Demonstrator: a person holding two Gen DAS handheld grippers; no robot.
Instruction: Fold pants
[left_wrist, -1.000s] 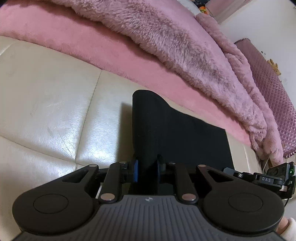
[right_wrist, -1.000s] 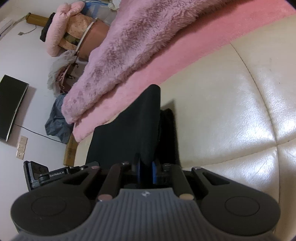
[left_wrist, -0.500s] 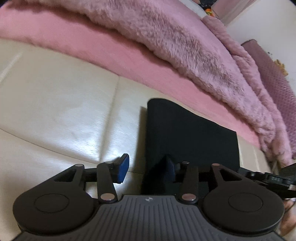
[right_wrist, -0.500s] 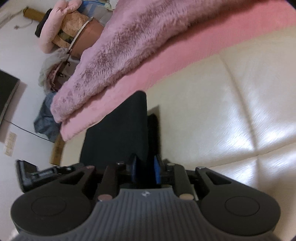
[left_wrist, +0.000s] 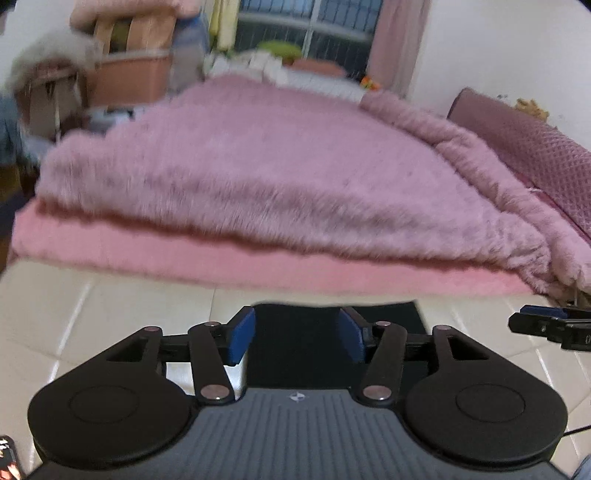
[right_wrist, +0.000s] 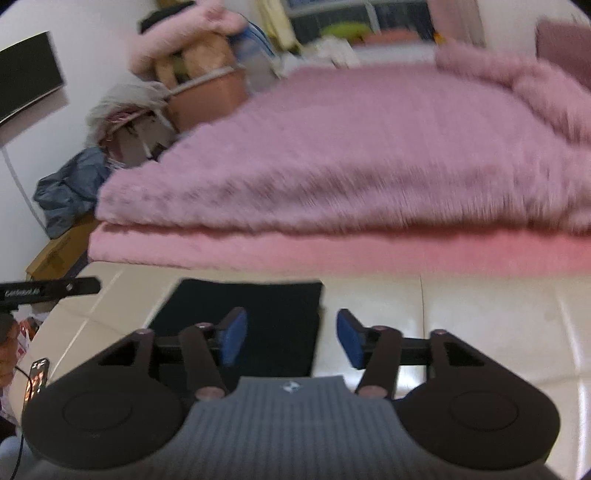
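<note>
Black folded fabric pants (right_wrist: 255, 317) lie flat on cream leather cushion (right_wrist: 461, 314); left gripper (left_wrist: 297, 338) and right gripper (right_wrist: 288, 339) jaws released. Folding appears complete; withdrawal next.

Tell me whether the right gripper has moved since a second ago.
Yes. The right gripper has let go of the black pants and tilted up: the pink blanket, then only an edge, now fills its view.

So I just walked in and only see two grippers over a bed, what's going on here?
A person holding a gripper in each hand is folding black pants. The pants lie flat as a neat dark rectangle on the cream leather surface, in front of the fluffy pink blanket. The left gripper and right gripper are both open, holding nothing, above the pants. The fold looks done.
</note>
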